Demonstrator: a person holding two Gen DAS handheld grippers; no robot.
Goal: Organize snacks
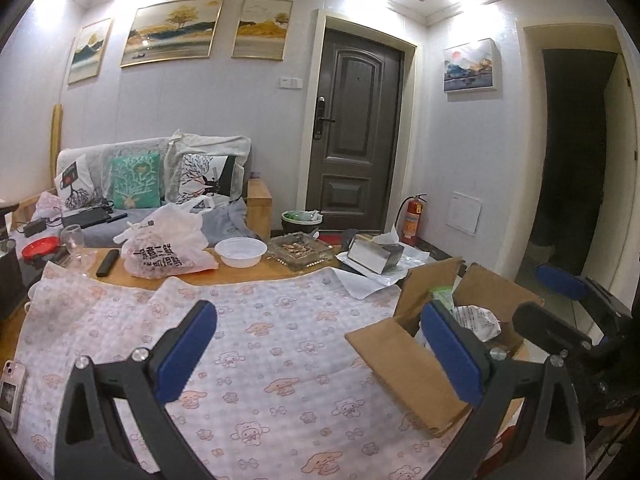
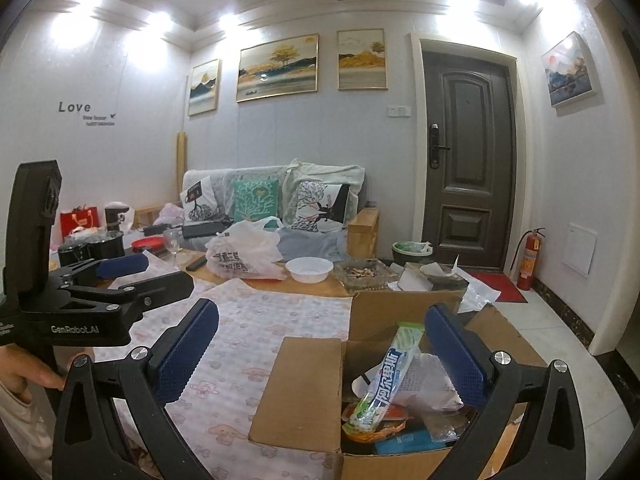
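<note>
Both the left gripper (image 1: 318, 354) and right gripper (image 2: 322, 354) hang spread wide and empty, the right poised above the open cardboard box (image 2: 308, 392) holding the snack packets (image 2: 382, 376), presumably to pick one out.

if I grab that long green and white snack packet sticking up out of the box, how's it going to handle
The green and white packet looks like thin glossy film, so probably light and slippery. It leans on other wrappers in the cardboard box, so it may flop or slide. The right gripper is open above it.

Matt cardboard box (image 2: 304, 392), glossy plastic snack wrapper (image 2: 384, 376)
</note>
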